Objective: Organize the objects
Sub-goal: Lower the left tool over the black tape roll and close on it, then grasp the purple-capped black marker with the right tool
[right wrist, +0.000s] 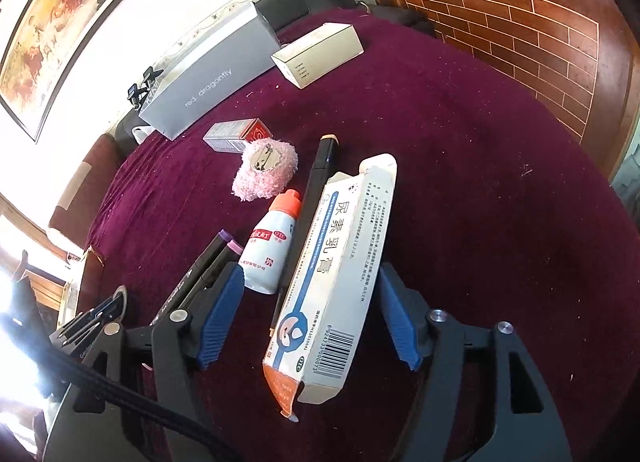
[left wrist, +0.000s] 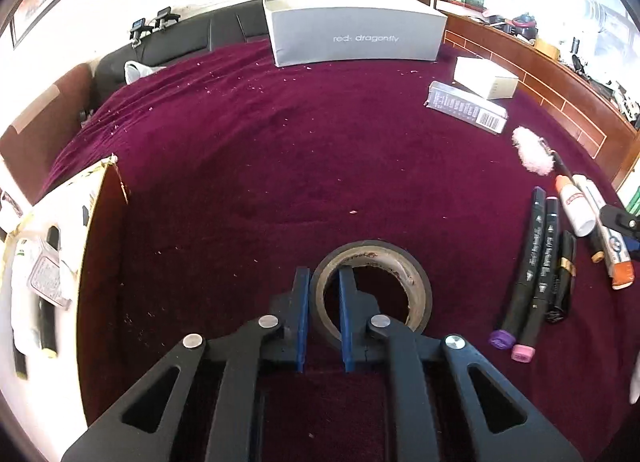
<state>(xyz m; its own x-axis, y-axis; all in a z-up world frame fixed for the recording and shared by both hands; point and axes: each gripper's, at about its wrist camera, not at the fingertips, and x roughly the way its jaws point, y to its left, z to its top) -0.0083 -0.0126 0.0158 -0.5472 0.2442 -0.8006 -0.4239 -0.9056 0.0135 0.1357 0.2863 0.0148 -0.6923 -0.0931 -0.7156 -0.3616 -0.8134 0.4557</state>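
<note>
Left gripper (left wrist: 324,294) angled steeply down over the maroon velvet bench cover (left wrist: 280,150), jaws closed on the near wall of a dark roll of tape with a brown inner core (left wrist: 374,286): one blue pad outside the ring, the other inside its hole. Roll lying flat on the cover, just left of two black markers with purple and pink caps (left wrist: 528,274).

Right gripper (right wrist: 312,302) tilted downward, jaws standing wide on either side of a long white and blue ointment carton with an orange end flap (right wrist: 332,282); blue pads apart from the carton's sides, nothing gripped. Carton lying flat beside a small white bottle with an orange cap (right wrist: 272,246) and a black pen (right wrist: 320,178).

Farther back, a fluffy pink brooch (right wrist: 266,174) and a large open grey shoebox (left wrist: 356,32).
</note>
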